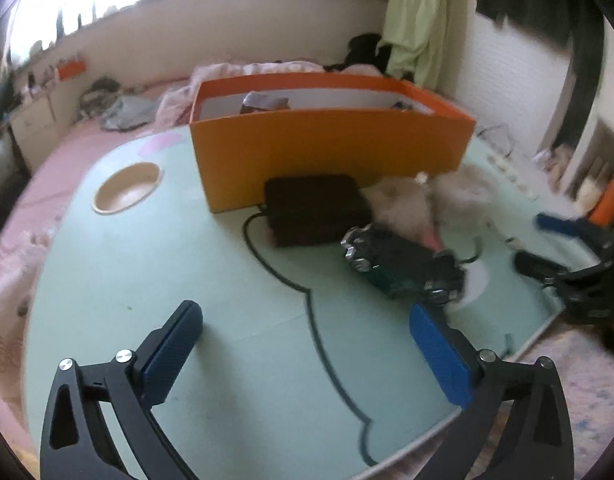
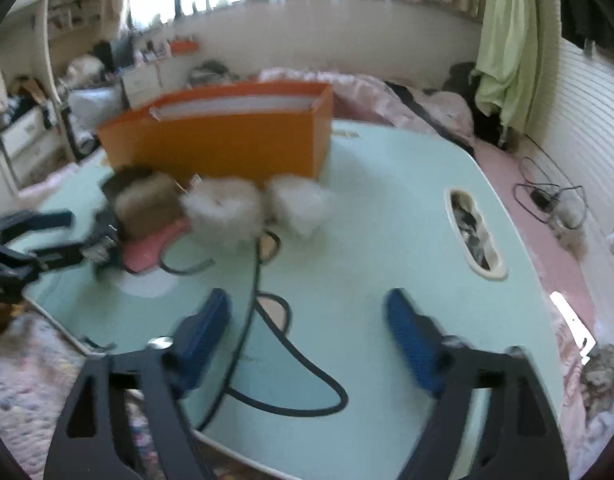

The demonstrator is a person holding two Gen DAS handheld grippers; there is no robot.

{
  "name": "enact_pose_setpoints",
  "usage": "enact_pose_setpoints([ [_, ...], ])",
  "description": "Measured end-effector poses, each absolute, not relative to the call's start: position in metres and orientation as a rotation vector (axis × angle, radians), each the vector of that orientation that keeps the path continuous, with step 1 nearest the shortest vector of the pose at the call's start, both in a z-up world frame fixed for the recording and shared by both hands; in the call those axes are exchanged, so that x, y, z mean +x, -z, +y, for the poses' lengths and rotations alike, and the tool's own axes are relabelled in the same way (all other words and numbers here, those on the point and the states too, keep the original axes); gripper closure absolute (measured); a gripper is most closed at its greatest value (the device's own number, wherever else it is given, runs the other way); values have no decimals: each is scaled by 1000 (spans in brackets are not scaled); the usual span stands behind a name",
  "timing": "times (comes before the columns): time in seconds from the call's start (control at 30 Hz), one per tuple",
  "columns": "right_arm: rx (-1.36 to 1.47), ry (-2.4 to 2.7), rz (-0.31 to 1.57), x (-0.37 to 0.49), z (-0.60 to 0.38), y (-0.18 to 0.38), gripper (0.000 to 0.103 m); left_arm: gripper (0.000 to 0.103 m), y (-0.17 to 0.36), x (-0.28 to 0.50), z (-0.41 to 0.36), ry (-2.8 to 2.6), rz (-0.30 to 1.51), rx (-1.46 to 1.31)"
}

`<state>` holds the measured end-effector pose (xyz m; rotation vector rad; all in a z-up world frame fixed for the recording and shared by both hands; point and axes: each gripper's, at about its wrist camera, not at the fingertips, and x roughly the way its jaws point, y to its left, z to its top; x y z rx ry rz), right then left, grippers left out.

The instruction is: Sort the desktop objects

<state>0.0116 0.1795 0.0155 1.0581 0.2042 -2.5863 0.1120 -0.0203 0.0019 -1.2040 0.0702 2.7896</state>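
Left tool (image 1: 303, 336) tilted down over the pale green worktop (image 1: 187, 264), jaws wide, nothing between. Right tool (image 2: 307, 320) likewise (blurred). Dark toy car (image 1: 403, 266) lies just ahead-right of left tool, long axis diagonal, beyond it the open orange cardboard box (image 1: 327, 148).

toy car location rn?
Left wrist view, right of centre: the toy car lies on the green table, just in front of the black box and white fluffy item.
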Motion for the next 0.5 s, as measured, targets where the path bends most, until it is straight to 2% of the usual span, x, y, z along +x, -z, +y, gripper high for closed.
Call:
enact_pose_setpoints([
  [0.03,1062,2579,203,11,180,-15,3,0,-1,114,-20,-2793,80,-1170],
  [0.07,1065,2569,209,10,179,-14,0,0,0,114,-20,-2786,75,-1162],
  [0.5,958,2559,214,11,184,-8,0,0,-1,112,-19,-2786,76,-1140],
])
